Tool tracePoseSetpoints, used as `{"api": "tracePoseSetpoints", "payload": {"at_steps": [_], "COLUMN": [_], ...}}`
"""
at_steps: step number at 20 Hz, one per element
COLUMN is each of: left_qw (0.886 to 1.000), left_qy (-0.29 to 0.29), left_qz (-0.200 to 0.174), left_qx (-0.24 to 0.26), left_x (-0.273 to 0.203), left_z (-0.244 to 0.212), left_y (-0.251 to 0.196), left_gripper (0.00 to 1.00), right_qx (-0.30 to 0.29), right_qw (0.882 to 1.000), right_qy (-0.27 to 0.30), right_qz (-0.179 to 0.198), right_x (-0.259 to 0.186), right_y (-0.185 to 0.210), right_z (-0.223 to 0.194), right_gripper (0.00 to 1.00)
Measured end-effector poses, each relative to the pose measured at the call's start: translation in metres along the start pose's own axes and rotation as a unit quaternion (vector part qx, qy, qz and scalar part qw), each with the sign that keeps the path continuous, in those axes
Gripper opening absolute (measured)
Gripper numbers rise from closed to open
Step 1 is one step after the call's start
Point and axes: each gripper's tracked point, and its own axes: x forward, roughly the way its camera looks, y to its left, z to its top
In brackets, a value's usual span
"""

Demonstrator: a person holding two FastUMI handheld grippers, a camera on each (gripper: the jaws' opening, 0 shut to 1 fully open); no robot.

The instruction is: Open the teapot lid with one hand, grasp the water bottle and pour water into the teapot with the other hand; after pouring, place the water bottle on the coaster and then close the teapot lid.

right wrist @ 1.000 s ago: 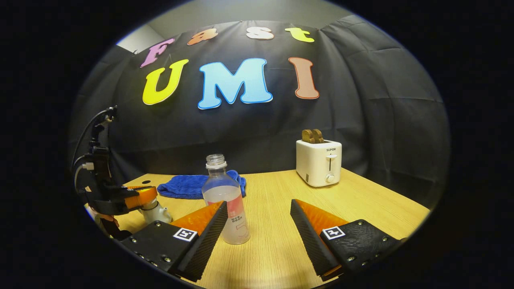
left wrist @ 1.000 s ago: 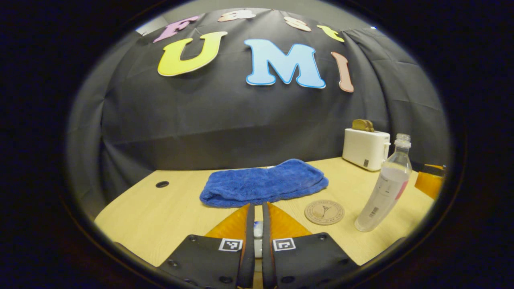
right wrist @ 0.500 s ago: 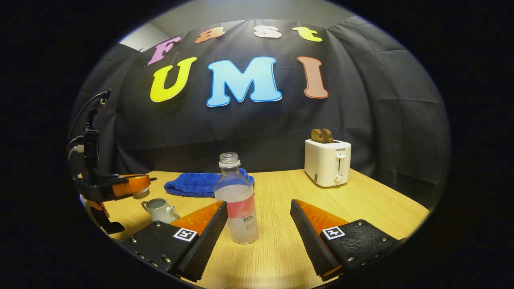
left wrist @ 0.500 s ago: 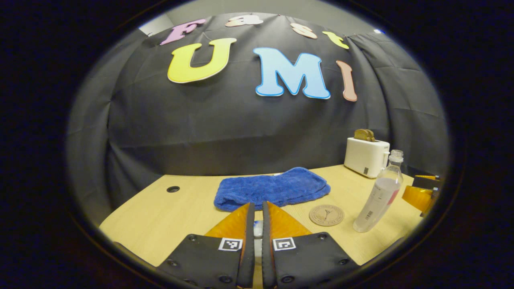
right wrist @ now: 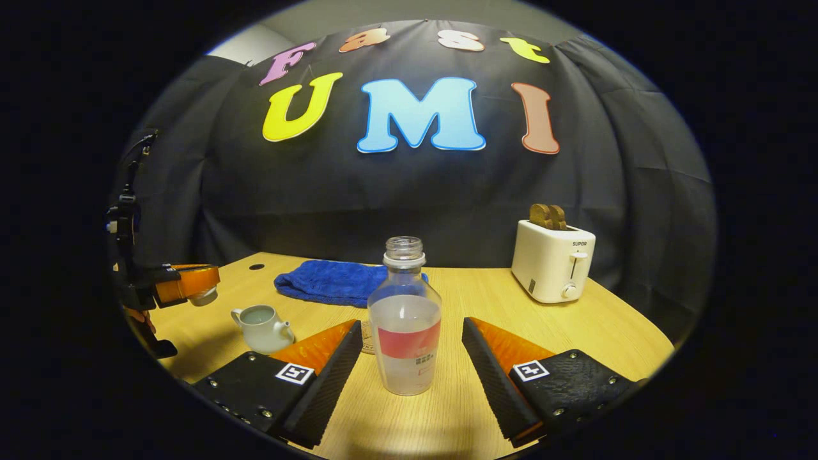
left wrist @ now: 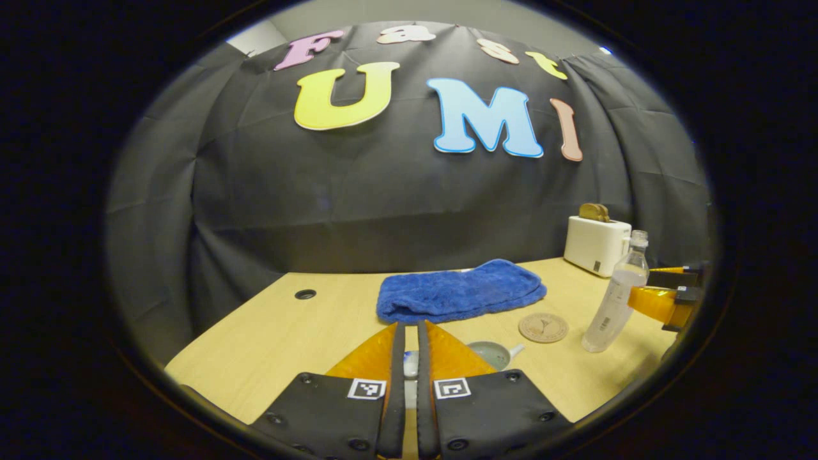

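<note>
Spreading across both views, the wooden table (right wrist: 511, 319) carries everything. On it sit a white toaster (right wrist: 553, 260), a folded blue towel (left wrist: 460, 291), the uncapped water bottle (right wrist: 404, 326), the open teapot (right wrist: 262, 327) and the round coaster (left wrist: 543, 327), well apart from the teapot. The right tool (right wrist: 412, 358) is spread wide, its fingers either side of the upright bottle without touching it. The left tool (left wrist: 410, 358) is pressed nearly together on a small white thing, apparently the teapot lid (right wrist: 203, 296), held in the air up and to the left of the teapot.
</note>
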Motion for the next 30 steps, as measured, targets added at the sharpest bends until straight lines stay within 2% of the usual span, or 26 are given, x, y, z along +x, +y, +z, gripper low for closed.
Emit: {"api": "tracePoseSetpoints", "payload": {"at_steps": [13,14,17,18,21,27,30], "left_qw": [0.999,0.999,0.999,0.999,0.999,0.999,0.999], "left_qy": [0.021,0.022,0.025,0.025,0.028,0.027,0.028], "left_qz": [0.01,0.009,0.008,0.006,0.004,0.007,0.007], "left_qx": [-0.027,-0.027,-0.03,-0.031,-0.031,-0.034,-0.037], "left_x": [0.0,0.001,0.003,0.003,0.005,0.004,0.003], "left_z": [-0.032,-0.034,-0.037,-0.038,-0.04,-0.042,-0.043], "left_y": [0.024,0.024,0.024,0.023,0.023,0.028,0.031], "left_gripper": [0.14,0.13,0.14,0.14,0.14,0.14,0.14], "right_qx": [-0.004,-0.003,-0.006,-0.007,-0.012,-0.104,-0.188], "right_qw": [0.999,0.998,0.998,0.998,0.998,0.993,0.98], "right_qy": [0.053,0.056,0.06,0.06,0.06,0.057,0.049], "right_qz": [-0.001,0.0,0.003,0.003,-0.003,-0.028,-0.048], "right_x": [0.032,0.033,0.037,0.035,0.034,0.036,0.042], "right_y": [0.004,0.004,0.004,0.004,0.003,0.004,0.005], "right_z": [-0.038,-0.04,-0.046,-0.044,-0.044,-0.029,-0.014], "right_gripper": [0.96,0.87,0.83,0.78,0.77,0.77,0.77]}}
